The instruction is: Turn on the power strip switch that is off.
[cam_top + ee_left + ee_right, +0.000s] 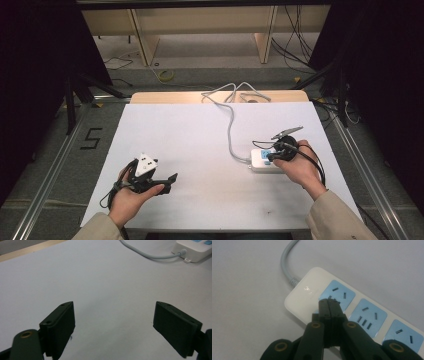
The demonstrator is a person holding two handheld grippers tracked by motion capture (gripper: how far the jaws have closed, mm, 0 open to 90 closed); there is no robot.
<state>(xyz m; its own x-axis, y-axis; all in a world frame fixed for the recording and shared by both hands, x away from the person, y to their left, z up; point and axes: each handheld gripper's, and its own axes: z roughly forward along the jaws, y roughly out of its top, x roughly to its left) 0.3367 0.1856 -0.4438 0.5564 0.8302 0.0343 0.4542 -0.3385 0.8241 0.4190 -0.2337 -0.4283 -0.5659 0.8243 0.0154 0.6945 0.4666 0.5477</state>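
1. The table [200, 130], covered in a white sheet, is taken as the widest thing in the scene; the power strip [262, 161] is used below as the landmark. A broad bare stretch of sheet lies to the left of the strip and toward the far edge, so open room for moving is found on those sides.
2. The power strip lies flat near the right edge of the table, closer to the person's side than to the far side. Little room is left between the strip and that right edge.
3. The grey cord [231, 131] is seen running from the strip's left end toward the far edge, where it loops. The cord is judged a thing to be kept clear of.
4. The right gripper [329, 305] is held directly over the strip's cord end, its jaws pressed fully together with nothing between them. The closed tips rest at the edge of the first blue socket panel [340, 296], beside the blank end plate; actual contact cannot be told.
5. The step in hand is judged to be a press or prod at that end of the strip, perhaps at a switch. A short, straight downward push is called for next.
6. The left gripper [113, 320] is held well to the left of the strip, jaws spread wide, empty, over bare sheet.
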